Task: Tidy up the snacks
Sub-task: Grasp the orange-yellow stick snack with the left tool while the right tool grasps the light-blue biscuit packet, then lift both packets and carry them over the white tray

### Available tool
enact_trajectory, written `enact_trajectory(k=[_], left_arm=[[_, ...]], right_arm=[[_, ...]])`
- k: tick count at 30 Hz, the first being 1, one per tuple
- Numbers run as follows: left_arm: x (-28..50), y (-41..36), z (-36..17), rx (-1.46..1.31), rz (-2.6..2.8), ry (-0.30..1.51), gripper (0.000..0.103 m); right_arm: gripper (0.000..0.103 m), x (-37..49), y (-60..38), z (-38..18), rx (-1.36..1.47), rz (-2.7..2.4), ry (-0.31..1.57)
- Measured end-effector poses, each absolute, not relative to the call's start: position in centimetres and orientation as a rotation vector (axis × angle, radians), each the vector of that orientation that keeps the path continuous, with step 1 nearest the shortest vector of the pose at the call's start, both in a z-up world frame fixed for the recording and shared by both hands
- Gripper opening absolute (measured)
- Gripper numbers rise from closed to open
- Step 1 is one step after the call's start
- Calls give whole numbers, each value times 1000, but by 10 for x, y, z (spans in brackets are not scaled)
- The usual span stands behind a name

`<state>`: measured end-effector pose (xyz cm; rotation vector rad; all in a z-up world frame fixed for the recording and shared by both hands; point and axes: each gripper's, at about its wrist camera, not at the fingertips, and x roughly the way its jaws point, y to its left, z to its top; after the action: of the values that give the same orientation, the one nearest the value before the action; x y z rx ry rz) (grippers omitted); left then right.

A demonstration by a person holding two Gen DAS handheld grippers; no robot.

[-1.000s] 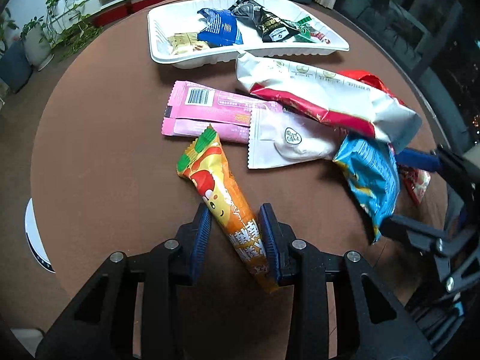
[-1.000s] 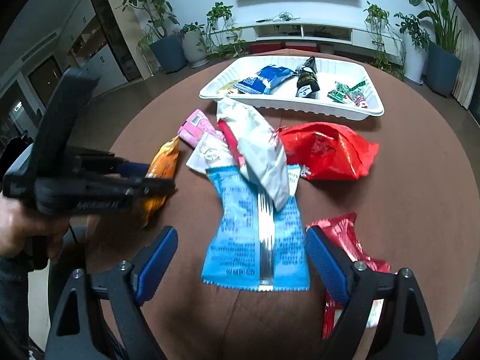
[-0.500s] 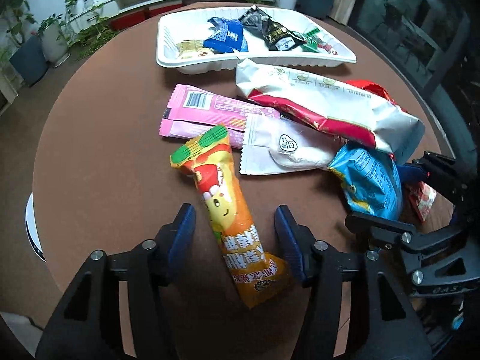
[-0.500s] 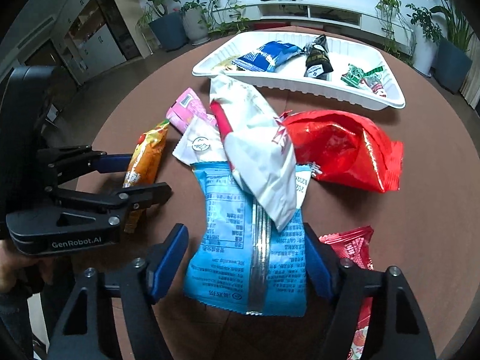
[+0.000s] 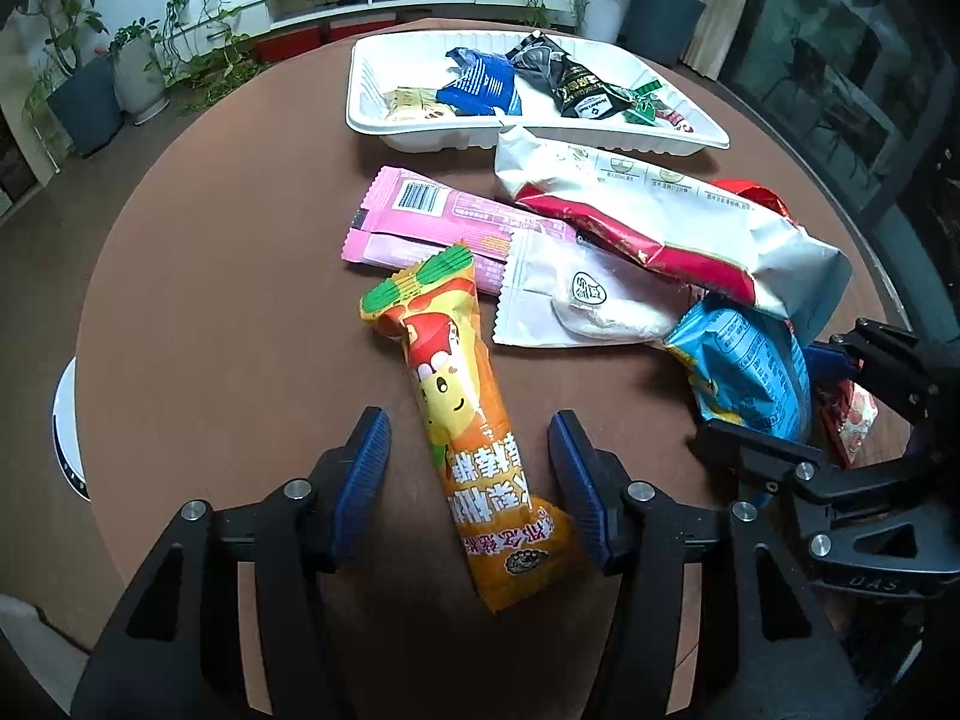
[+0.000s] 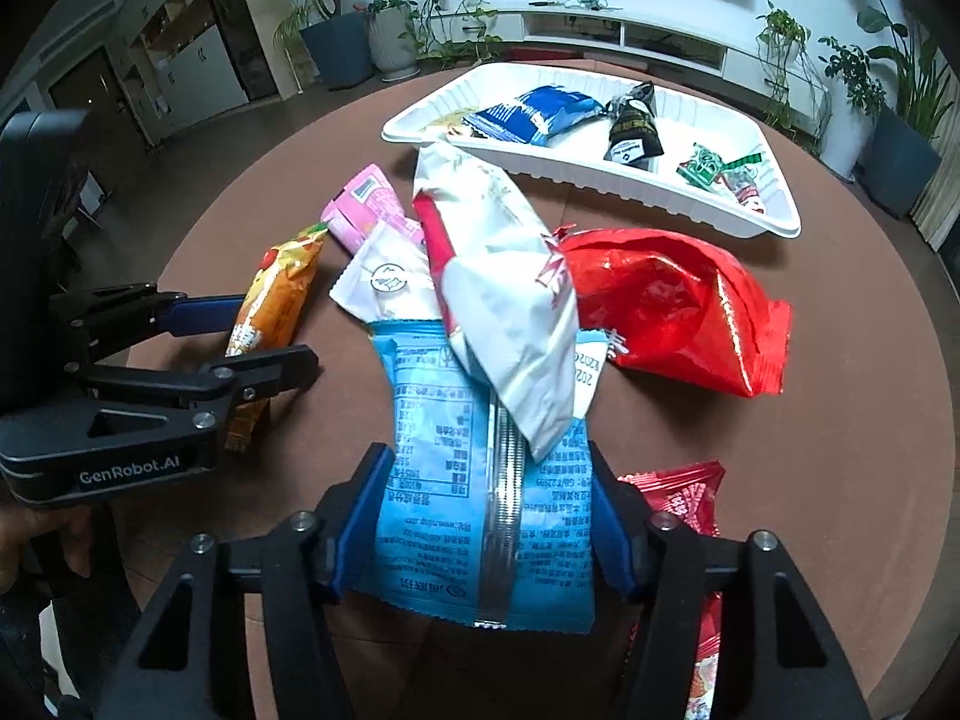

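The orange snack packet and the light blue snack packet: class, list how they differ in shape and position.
The orange snack packet is long and narrow; the light blue snack packet is wide and flat. The orange one lies uncovered between the open left hand-held gripper; the blue one is partly under a white bag, framed by the right hand-held gripper. Both rest on the table.

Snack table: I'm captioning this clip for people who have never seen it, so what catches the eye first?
The heap of bright wrappers mid-table: a red bag, a white-and-red bag lying across a light blue packet. The right tool straddles that packet; the left tool is open around an orange snack stick. Behind sits a white tray holding a few snacks.
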<state>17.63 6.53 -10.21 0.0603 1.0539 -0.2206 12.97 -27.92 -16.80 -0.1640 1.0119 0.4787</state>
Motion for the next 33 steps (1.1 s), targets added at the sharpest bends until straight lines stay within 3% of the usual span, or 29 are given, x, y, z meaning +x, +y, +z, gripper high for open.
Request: enact_trajectory(k=[2, 4, 9, 13, 33], left_arm=[[175, 67, -102, 58, -215, 1050, 45], [174, 70, -101, 46, -216, 1042, 26], [171, 70, -100, 54, -224, 1035, 25], [170, 69, -100, 59, -238, 1037, 18], [134, 65, -100, -44, -346, 1040, 17]], right_arm=[[63, 129, -278, -168, -179, 472, 1011], [62, 128, -276, -168, -191, 467, 1007], [54, 125, -276, -167, -195, 470, 1008], [49, 124, -277, -167, -187, 475, 1008], [44, 107, -290, -160, -30, 535, 1037]])
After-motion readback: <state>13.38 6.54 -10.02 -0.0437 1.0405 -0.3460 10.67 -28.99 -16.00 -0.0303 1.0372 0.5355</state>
